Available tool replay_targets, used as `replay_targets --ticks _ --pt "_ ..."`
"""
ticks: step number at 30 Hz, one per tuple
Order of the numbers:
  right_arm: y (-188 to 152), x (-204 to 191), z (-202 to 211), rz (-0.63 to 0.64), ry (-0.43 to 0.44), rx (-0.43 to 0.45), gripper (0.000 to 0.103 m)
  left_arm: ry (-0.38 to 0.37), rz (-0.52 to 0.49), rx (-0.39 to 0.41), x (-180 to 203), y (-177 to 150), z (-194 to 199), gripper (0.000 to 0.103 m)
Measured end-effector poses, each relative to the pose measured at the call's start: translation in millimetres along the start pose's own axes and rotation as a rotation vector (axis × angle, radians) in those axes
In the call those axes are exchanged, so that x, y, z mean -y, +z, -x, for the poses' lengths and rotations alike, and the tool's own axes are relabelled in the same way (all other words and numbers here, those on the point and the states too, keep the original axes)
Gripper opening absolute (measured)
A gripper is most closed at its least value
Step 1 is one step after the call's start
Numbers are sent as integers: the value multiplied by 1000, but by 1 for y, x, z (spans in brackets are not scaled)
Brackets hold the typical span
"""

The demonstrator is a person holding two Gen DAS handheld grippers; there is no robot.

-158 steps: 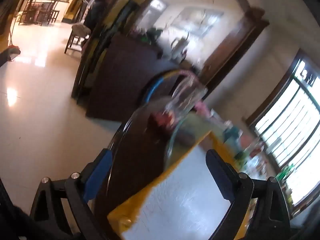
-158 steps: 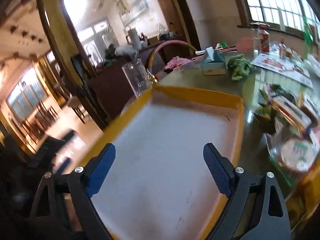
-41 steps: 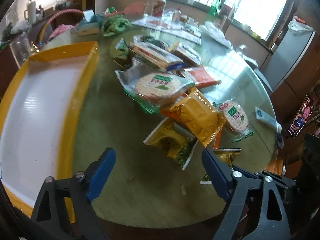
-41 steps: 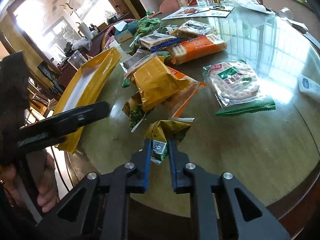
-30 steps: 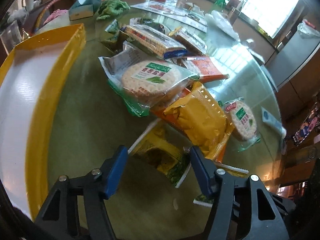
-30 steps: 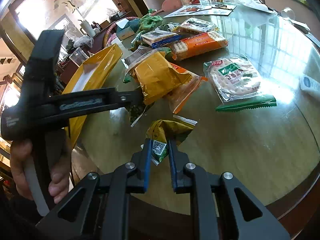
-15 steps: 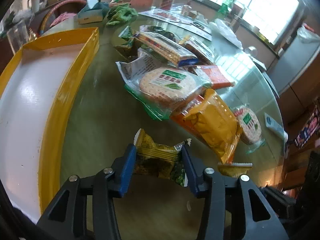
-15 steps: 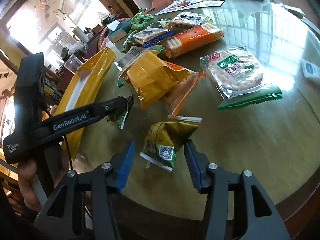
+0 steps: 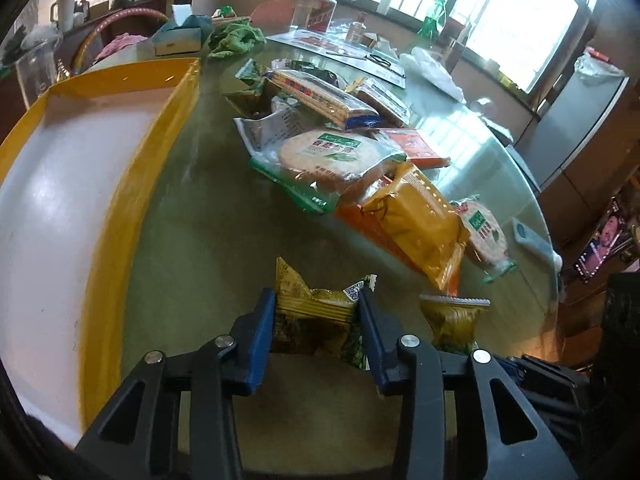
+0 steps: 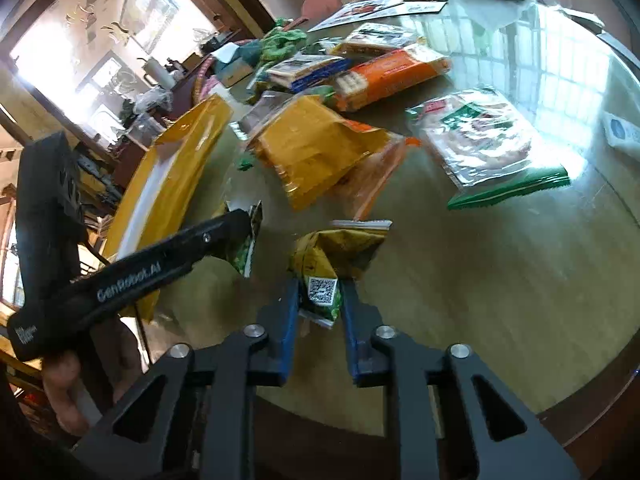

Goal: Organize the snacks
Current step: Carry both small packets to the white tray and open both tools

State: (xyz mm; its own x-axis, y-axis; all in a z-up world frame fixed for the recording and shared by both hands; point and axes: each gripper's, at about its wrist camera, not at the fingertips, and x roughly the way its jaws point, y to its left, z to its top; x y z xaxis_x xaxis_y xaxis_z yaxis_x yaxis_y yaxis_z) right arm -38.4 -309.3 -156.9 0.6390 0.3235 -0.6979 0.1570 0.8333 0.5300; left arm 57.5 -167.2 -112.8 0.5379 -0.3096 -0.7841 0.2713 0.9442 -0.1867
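Crinkled foil marks both small snack packets at the near edge of the round, glossy glass-topped counter [image 9: 208,248]. The left gripper [image 9: 316,320], whose jaws have just been closing, pinches a yellow-green packet [image 9: 312,316] across its width between blue pads, the foil puckered where they press. The right gripper [image 10: 319,300], jaws likewise just closing, nips the sealed end of a second yellow-green packet [image 10: 340,248], beside its printed square code; the rest of that packet bulges out over the glass. In the right wrist view the left gripper's black plastic arm crosses from the left with a hand [image 10: 76,384] around its handle.

To the left lies a broad tray [image 9: 120,216] with a smooth white floor and a raised yellow rim. Farther out, a loose heap of wrappers: a clear bag of round pale crackers [image 9: 324,156] with a green edge, a puffy matte-orange pouch [image 9: 420,224], a long orange cracker sleeve [image 10: 392,72], and a second round-cracker bag [image 10: 488,140] to the right, flat on the reflective surface.
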Motion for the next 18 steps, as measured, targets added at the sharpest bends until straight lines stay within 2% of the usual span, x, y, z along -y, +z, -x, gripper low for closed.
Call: replay_targets --ticks 5,12,15,18 --pt "-3 -12 6 33 -3 28 19 -46 30 49 -8 -3 28 40" --pt "-2 -42 27 86 56 108 19 -125 51 144 -11 3 74 40" --pt "2 -62 31 127 101 129 19 -133 68 187 -22 7 94 40" --pt "7 -86 24 173 140 122 19 -105 88 218 -41 10 106 40"
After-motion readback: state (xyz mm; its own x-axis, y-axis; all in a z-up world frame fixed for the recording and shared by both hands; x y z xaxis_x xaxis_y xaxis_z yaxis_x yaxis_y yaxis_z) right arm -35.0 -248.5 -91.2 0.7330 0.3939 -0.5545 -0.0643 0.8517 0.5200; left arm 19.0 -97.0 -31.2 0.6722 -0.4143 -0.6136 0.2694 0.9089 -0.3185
